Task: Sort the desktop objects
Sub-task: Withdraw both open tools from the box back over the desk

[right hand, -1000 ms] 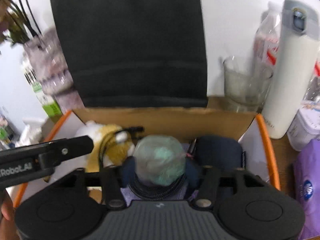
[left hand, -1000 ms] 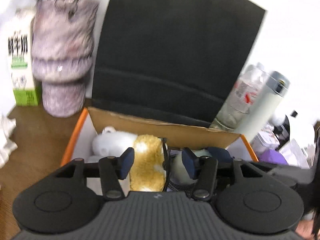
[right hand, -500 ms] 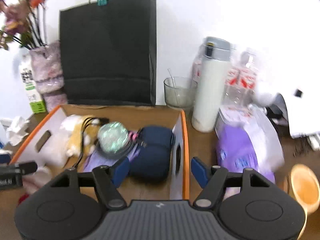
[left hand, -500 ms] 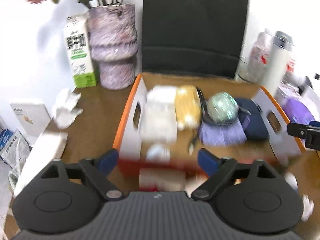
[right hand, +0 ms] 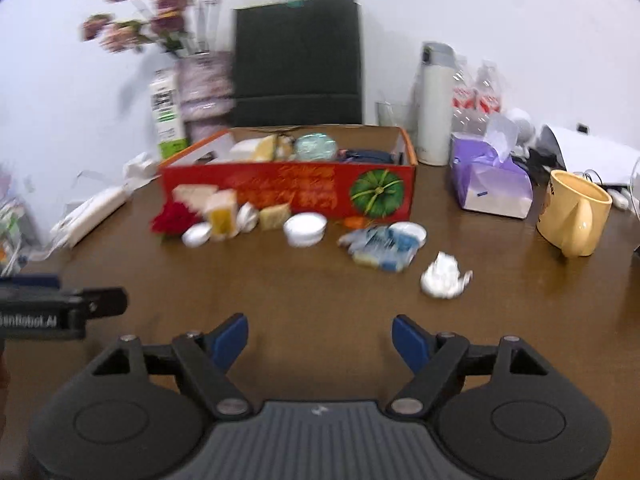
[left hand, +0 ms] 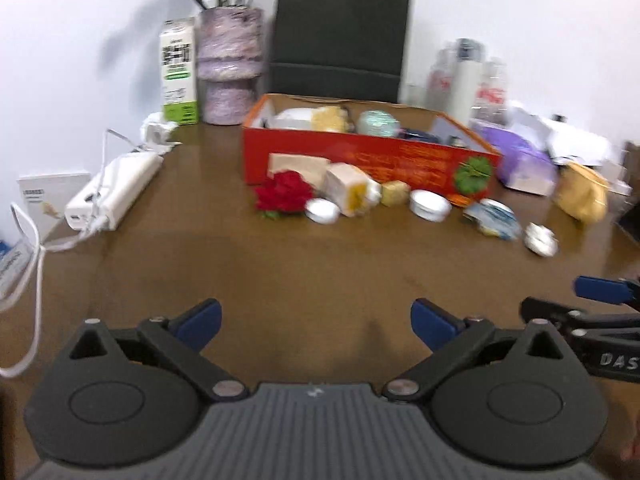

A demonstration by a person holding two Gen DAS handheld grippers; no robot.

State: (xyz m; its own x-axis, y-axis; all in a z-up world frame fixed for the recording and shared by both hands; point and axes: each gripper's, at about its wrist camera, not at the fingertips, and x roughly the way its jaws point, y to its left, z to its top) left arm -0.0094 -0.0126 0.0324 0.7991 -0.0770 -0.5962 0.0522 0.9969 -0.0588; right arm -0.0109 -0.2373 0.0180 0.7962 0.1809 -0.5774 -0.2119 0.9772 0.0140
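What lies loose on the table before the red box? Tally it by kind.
Red flower: 1
Round white tins: 2
Small boxes or blocks: 3
Blue-and-white packet bundle: 1
Crumpled white wad: 1
Total: 8 clear ones; blur may hide smaller bits.
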